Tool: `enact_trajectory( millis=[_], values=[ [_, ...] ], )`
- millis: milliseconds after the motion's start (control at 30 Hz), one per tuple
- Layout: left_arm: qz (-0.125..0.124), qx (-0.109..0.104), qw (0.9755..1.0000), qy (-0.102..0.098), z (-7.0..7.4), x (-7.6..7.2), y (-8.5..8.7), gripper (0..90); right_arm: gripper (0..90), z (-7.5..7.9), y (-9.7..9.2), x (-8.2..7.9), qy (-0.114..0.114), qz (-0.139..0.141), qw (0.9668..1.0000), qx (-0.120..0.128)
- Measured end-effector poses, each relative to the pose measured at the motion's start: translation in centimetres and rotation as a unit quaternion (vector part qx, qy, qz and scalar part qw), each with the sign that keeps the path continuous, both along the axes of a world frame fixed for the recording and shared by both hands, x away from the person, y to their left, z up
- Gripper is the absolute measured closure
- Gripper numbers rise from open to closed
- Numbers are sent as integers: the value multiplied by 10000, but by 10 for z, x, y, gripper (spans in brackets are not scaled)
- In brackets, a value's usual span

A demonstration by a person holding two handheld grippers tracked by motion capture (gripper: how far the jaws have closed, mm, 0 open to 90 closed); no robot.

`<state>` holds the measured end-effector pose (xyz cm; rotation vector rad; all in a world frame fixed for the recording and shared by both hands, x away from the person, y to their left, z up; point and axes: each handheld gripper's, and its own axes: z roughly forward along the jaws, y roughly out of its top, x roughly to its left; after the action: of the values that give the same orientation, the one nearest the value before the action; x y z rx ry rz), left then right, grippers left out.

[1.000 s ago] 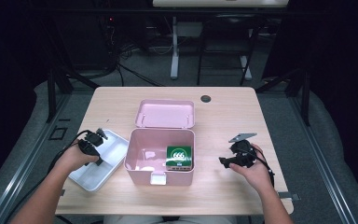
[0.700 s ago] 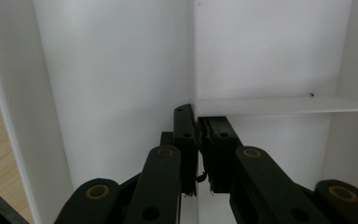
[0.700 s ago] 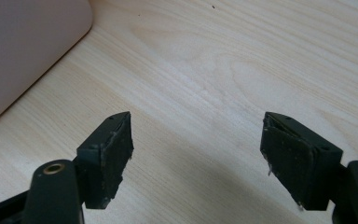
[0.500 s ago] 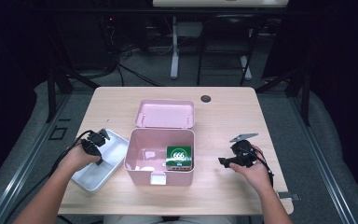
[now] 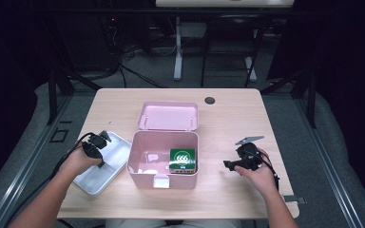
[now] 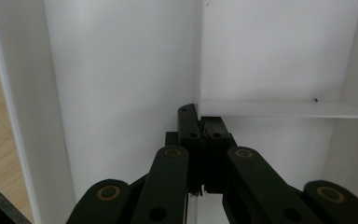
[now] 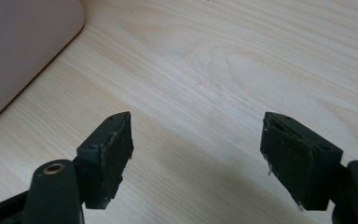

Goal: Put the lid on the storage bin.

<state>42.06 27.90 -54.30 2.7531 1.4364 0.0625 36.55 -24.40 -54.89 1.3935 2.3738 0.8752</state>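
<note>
- Left gripper view got right up close: the left gripper [image 6: 200,135] was clenched on a thin divider [image 6: 279,109] inside the white tray [image 6: 121,70].
- High view had that tray [image 5: 105,164] left of the pink box [image 5: 164,156], whose lid [image 5: 168,115] lay behind it.
- Green pack [image 5: 182,159] inside the box read "666".
- Right gripper [image 7: 198,158] hung wide open over bare table [image 7: 223,60], holding nothing.

Open pink box [image 5: 164,159] mid-table, green packet [image 5: 182,159] inside; left claw [image 5: 98,145] over white tray [image 5: 105,164].
</note>
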Motion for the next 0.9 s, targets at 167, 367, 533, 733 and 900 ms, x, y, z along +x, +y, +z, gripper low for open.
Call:
enact_trajectory(
  millis=[167,367,533,733,900],
  values=[
    [-65,-3,10000,7,0,-1,-1,892,249,-1,0,0,30,-17,10000,12],
    [-161,67,9998,7,1,-2,-1,892,249,-1,-3,1,7,-51,9999,96],
    [-242,201,9995,-93,6,-5,-2,892,248,-1,-4,1,13,-96,9999,119],
    [-364,262,9988,-200,16,-9,-4,892,249,-1,-4,1,35,-92,9999,116],
    [-463,325,9976,-393,31,-14,-7,892,248,-1,-5,1,36,-120,9998,138]
  ],
)
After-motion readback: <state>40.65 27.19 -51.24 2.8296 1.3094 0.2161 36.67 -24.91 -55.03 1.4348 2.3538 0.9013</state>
